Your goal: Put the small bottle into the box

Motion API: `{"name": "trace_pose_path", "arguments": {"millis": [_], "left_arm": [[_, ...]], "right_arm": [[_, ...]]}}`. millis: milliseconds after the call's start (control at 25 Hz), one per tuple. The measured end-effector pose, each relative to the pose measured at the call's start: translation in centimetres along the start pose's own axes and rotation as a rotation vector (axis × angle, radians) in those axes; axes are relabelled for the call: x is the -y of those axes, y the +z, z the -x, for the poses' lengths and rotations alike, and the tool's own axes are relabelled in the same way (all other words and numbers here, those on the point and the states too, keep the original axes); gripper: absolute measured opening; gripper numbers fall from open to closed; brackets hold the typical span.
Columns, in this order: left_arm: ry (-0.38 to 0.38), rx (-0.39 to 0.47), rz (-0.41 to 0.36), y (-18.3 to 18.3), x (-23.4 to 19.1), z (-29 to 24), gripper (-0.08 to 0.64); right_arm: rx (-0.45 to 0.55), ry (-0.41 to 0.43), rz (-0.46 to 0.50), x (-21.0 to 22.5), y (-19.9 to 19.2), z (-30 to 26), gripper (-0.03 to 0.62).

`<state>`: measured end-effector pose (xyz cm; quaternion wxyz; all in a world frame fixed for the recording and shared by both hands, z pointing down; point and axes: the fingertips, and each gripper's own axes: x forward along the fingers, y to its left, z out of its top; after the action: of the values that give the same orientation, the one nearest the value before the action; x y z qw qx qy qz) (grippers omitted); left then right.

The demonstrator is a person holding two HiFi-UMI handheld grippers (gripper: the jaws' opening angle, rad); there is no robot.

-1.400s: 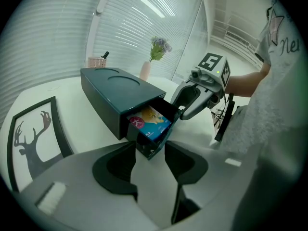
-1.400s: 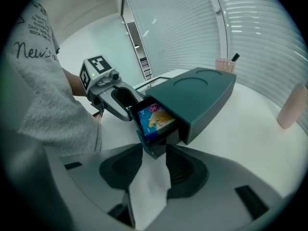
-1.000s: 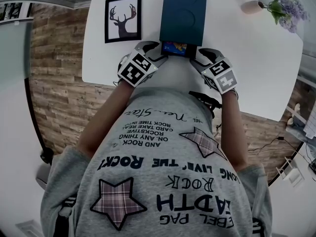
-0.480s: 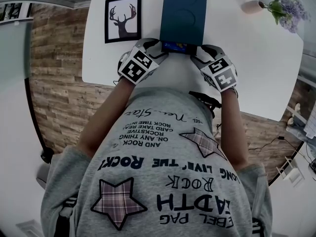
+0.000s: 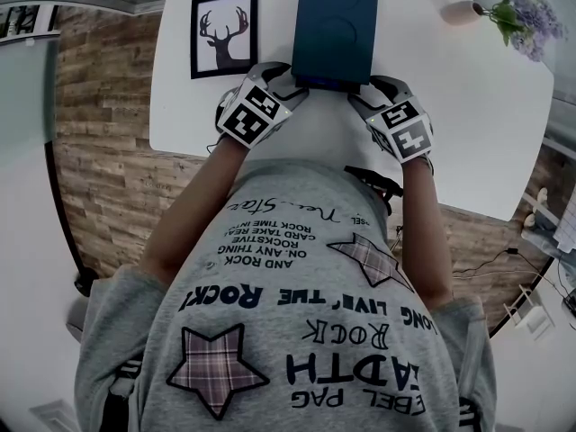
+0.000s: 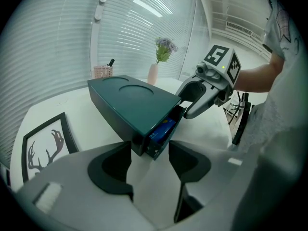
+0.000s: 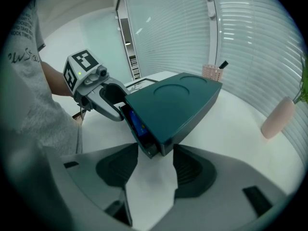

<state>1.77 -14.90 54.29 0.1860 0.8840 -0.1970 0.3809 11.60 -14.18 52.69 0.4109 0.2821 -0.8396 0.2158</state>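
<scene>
At the near edge of the table (image 5: 468, 106), both my grippers sit against the front end of the box (image 5: 335, 25), one by each corner. The left gripper (image 5: 286, 81) is released. Its jaws have just been opening and stand wide, with the box's left front corner at the mouth of the gap and neither pad pressing on it. The right gripper (image 5: 371, 93) is the same: jaws just opened wide, the right front corner between the tips, nothing grasped.

As I read it, the job is nearly finished. The drawer (image 6: 155, 147) sits almost home, leaving only a narrow slit, and through that slit a blue thing (image 6: 163, 127) shows inside. I take it for the bottle or its wrapping, though I cannot tell its shape from here. No bottle lies out on the table, so I judge it is already in the box. What is left, at most, is a last nudge to shut the drawer flush, then drawing my hands away.

Counting: one box with one drawer, one blue thing inside it, two grippers. Besides those there is one framed deer picture (image 5: 223, 32) left of the box. One vase (image 5: 461, 12) holds one bunch of flowers (image 5: 525, 16) at the far right, and one small basket (image 6: 102, 71) stands at the far edge.
</scene>
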Motion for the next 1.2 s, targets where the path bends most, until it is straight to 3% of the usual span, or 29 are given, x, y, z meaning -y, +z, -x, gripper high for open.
{"name": "trace_pose_path", "arguments": {"millis": [280, 520, 1200], "left_arm": [[0.022, 0.012, 0.000, 0.7, -0.6, -0.1, 0.229], [0.047, 0.023, 0.009, 0.9, -1.2, -0.4, 0.229], [0.079, 0.008, 0.020, 0.7, -1.8, -0.4, 0.227]], "right_arm": [[0.021, -0.017, -0.034, 0.6, 0.5, 0.0, 0.199], [0.046, -0.011, -0.121, 1.3, 0.4, -0.3, 0.199], [0.063, -0.043, -0.127, 1.5, 0.8, 0.1, 0.198]]}}
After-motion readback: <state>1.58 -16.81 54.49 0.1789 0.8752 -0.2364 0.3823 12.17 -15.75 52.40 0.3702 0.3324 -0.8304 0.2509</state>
